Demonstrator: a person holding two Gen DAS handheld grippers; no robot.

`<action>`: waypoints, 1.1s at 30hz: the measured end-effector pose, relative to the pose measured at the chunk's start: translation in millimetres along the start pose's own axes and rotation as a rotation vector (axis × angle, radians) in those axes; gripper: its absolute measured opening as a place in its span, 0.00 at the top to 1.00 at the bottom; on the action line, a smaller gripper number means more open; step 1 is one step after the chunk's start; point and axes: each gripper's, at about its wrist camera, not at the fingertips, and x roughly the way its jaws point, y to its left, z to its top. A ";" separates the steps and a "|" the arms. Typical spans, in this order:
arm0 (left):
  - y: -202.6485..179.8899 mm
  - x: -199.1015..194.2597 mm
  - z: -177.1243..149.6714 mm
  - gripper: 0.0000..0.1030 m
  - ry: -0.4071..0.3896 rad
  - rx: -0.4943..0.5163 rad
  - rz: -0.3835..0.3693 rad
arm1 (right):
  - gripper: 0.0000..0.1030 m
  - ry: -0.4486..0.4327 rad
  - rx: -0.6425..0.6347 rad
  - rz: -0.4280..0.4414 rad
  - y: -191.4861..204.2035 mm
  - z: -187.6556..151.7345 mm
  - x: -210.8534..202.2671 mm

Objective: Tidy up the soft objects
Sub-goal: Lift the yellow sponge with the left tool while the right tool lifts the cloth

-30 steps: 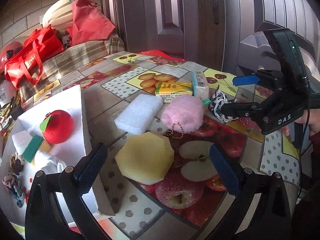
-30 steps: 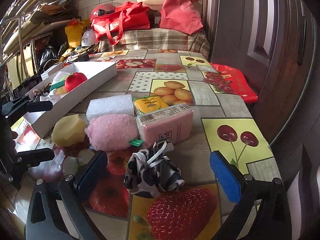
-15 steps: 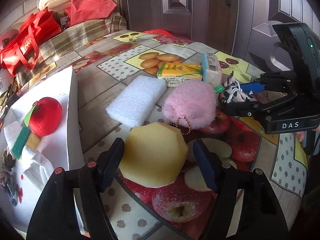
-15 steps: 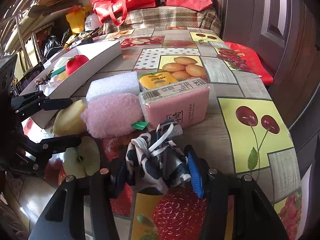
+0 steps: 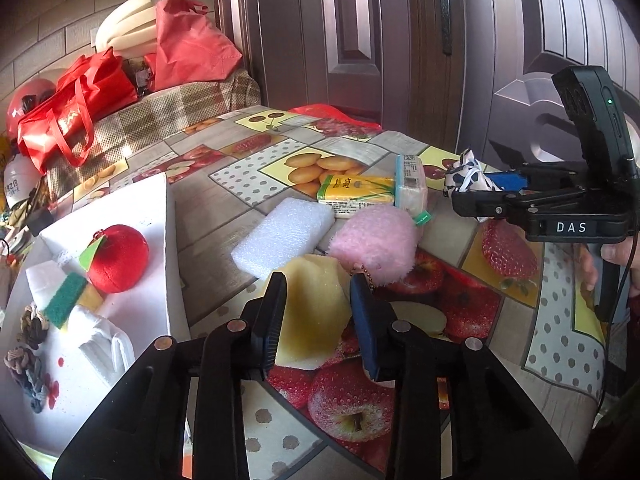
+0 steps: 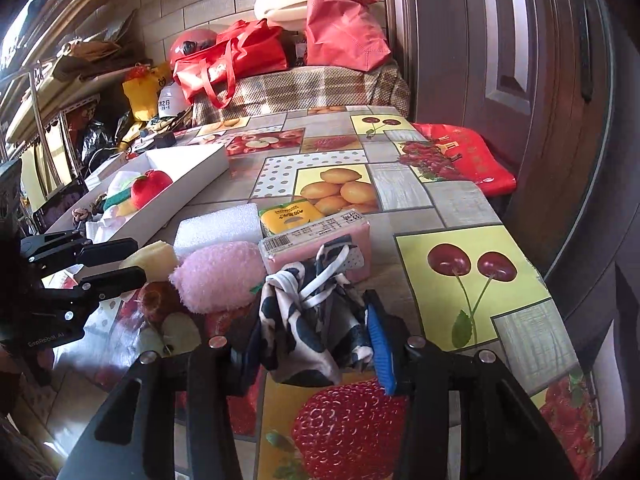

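1. Our left gripper [image 5: 318, 316] has just closed its jaws on the yellow foam sponge [image 5: 314, 312], squeezed between both pads.
2. Our right gripper [image 6: 312, 344], jaws just closing, clamps the black-and-white cloth bundle [image 6: 308, 320] (over the fruit-print tablecloth [image 6: 472, 280]).

Black plastic hand-held gripper [image 5: 318, 322], silver screws, blue finger pads [image 6: 380, 350], white "DAS" marking, thin black cable

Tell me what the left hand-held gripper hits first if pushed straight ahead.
Probably the pink puff, just beyond the yellow sponge that the left hand-held gripper has just closed on; depth is unclear.
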 end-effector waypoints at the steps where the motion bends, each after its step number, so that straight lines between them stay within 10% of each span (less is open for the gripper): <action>1: 1.6 3.2 0.5 0.69 0.016 -0.007 0.002 | 0.56 0.005 0.009 0.005 -1.1 0.1 1.1; 11: -0.4 4.2 -1.5 0.20 0.011 0.002 0.063 | 0.56 0.032 -0.002 0.052 6.2 0.5 5.7; 24: -7.0 36.9 -1.7 0.19 0.196 0.020 -0.002 | 0.55 0.046 0.039 0.105 3.1 -2.0 6.4; 26: -7.3 35.2 -1.8 0.41 0.186 0.024 -0.002 | 0.55 0.043 0.035 0.099 4.2 -1.7 5.6; 33: -0.1 17.4 0.4 0.44 0.090 -0.001 -0.037 | 0.55 0.001 0.050 0.092 1.0 -1.5 -2.2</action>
